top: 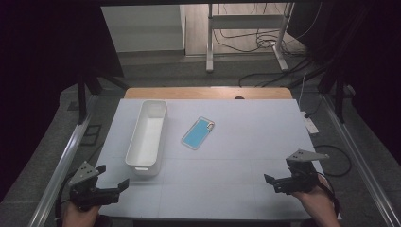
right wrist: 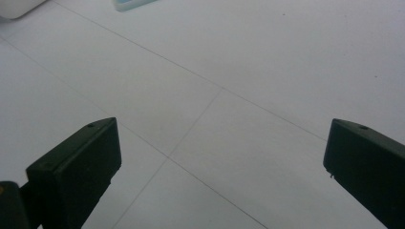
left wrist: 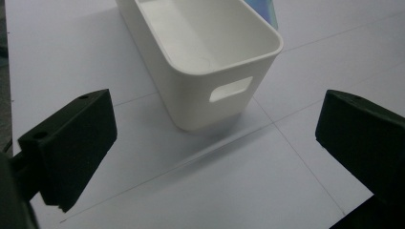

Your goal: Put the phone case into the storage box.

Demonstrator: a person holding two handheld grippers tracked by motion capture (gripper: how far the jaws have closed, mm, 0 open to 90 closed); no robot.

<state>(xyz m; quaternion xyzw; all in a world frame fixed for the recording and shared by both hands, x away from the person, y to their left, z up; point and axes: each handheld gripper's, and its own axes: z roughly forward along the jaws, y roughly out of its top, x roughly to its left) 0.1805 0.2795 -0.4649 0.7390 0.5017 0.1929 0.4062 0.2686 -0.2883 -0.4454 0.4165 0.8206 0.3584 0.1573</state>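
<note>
A long white bin [top: 146, 137] stands left of centre on the white table [top: 227, 189], and it holds nothing. To its right a phone with a blue face [top: 198, 133] lies flat. My left gripper [top: 112, 176] is open near the front left corner, pointing at the bin's near end. In the left gripper view [left wrist: 215, 143] the bin [left wrist: 210, 62] with its handle slot is just ahead of the jaws, apart from them. My right gripper [top: 279, 171] is open at the front right, over bare table [right wrist: 219, 157]. The phone's edge [right wrist: 131, 4] shows far ahead.
Wooden edge [top: 208, 93] runs along the table's far side. Metal rails [top: 61, 165] flank the table. A stand's legs and cables [top: 265, 42] lie on the floor beyond. A bin corner [right wrist: 14, 7] shows at the right gripper view's top left.
</note>
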